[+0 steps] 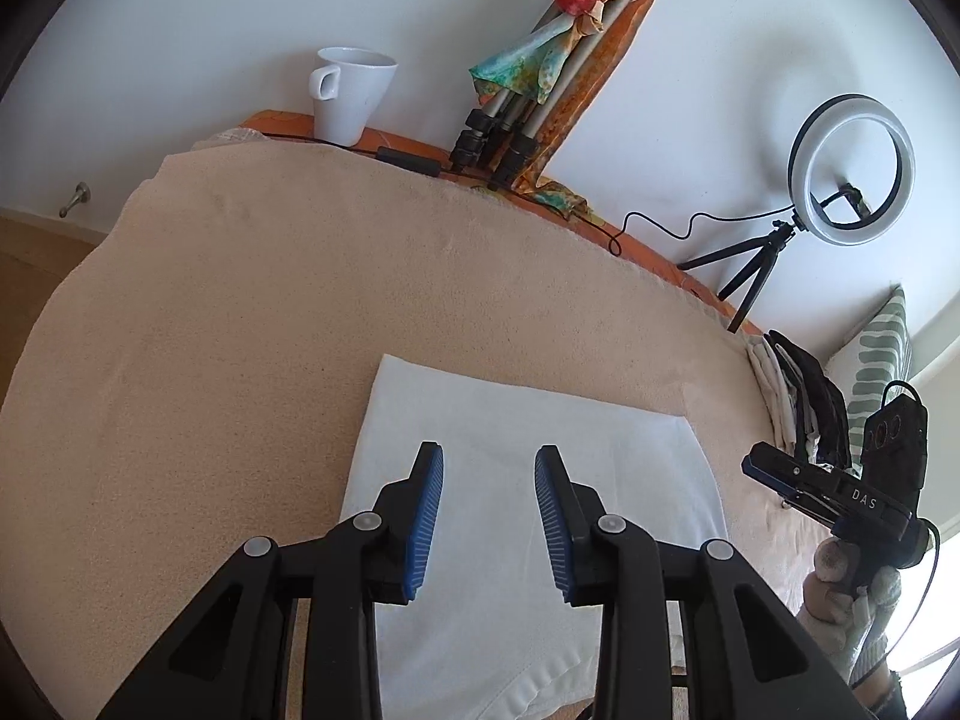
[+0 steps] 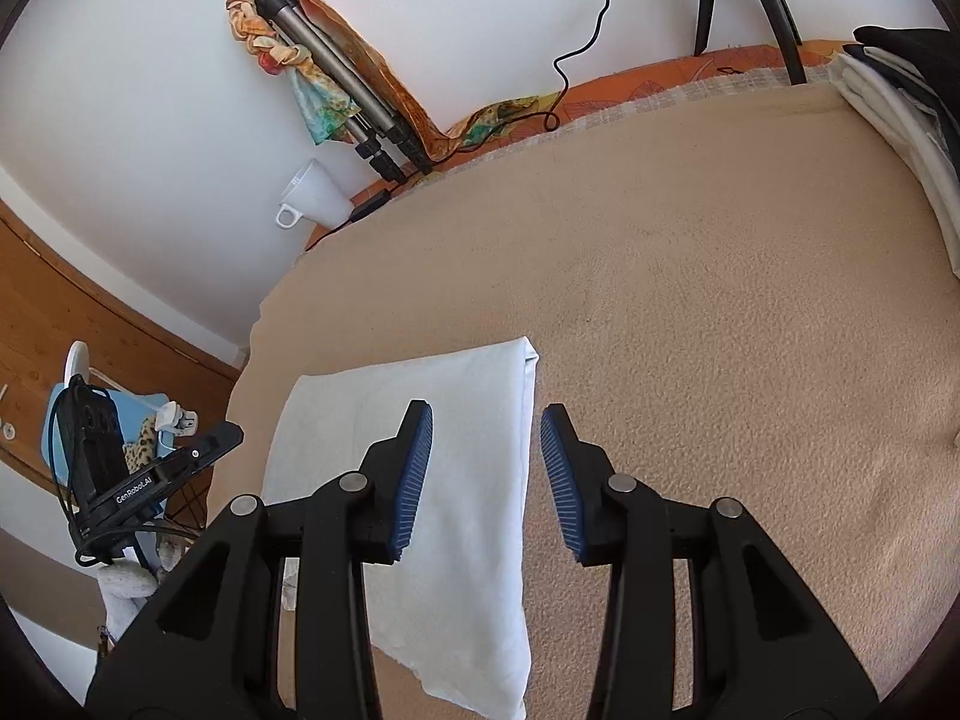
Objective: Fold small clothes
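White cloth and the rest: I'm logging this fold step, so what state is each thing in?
White cloth: folded, lying flat on the blanket, not held.
Left gripper: open, empty, above the cloth.
Right gripper: open, empty, over the cloth's right edge.
Mug: upright at the wall.
Ring light: standing on its tripod.
Clothes pile: stacked at the blanket's far edge.
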The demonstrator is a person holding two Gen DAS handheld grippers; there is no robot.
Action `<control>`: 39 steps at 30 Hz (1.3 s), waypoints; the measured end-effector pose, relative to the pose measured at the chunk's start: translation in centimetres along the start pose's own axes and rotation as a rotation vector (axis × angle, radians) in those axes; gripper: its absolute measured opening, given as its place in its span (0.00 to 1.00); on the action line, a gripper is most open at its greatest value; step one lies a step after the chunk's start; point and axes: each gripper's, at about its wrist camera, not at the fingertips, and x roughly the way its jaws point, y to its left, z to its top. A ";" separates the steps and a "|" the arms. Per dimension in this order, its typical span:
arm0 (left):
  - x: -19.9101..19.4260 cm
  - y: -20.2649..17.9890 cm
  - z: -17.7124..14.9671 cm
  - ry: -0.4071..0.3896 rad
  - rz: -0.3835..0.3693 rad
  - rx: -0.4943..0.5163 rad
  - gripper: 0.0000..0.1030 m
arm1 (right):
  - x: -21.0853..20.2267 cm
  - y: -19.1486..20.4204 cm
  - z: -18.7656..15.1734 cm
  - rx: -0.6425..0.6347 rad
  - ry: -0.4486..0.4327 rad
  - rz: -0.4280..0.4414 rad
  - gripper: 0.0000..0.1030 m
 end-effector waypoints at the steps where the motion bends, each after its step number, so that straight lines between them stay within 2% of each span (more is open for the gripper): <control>1: 0.7 0.1 0.1 0.015 -0.008 -0.012 0.30 | 0.7 -0.4 0.3 0.015 0.004 -0.001 0.39; 5: 2.6 0.4 0.4 0.046 -0.017 -0.031 0.30 | 3.4 -3.0 1.3 0.145 0.027 0.097 0.39; 8: 3.1 0.7 0.9 0.036 -0.042 -0.066 0.30 | 5.1 -3.4 1.7 0.143 0.057 0.080 0.39; 13: 4.1 0.4 1.3 0.031 -0.069 -0.078 0.30 | 6.5 -3.3 2.4 0.180 0.064 0.143 0.38; 14: 4.3 0.3 1.3 0.035 -0.075 -0.076 0.30 | 6.6 -3.1 2.5 0.173 0.060 0.142 0.33; 15: 4.4 0.1 1.3 0.034 -0.082 -0.073 0.30 | 6.6 -2.8 2.6 0.161 0.057 0.140 0.18; 16: 4.6 -0.2 1.2 0.031 -0.092 -0.067 0.30 | 6.5 -2.6 2.6 0.150 0.053 0.127 0.11; 17: 4.8 -0.5 1.2 0.029 -0.095 -0.052 0.30 | 6.4 -2.3 2.6 0.138 0.048 0.112 0.09; 19: 5.4 -1.0 1.2 0.024 -0.046 -0.007 0.30 | 6.0 -1.6 2.7 0.104 0.024 0.077 0.04; 21: 6.1 -0.6 1.1 0.019 0.014 0.009 0.27 | 5.9 -1.1 2.9 0.046 0.001 -0.010 0.03; 25: 5.9 0.1 1.1 -0.009 0.061 0.000 0.23 | 6.1 -1.6 2.7 0.017 -0.002 -0.154 0.01; 29: 4.3 -0.6 1.3 -0.046 0.000 -0.004 0.25 | 3.9 -1.1 3.4 0.015 -0.071 -0.114 0.02; 31: 4.0 -1.6 1.3 -0.051 -0.031 0.018 0.26 | 3.0 0.4 3.5 -0.018 -0.091 -0.017 0.02; 35: 4.7 -3.0 0.9 -0.027 -0.070 0.052 0.29 | 4.3 4.4 2.2 -0.142 -0.022 0.092 0.02; 39: 6.2 -3.7 0.4 0.014 -0.055 0.084 0.28 | 6.9 6.7 0.2 -0.242 0.041 0.056 0.03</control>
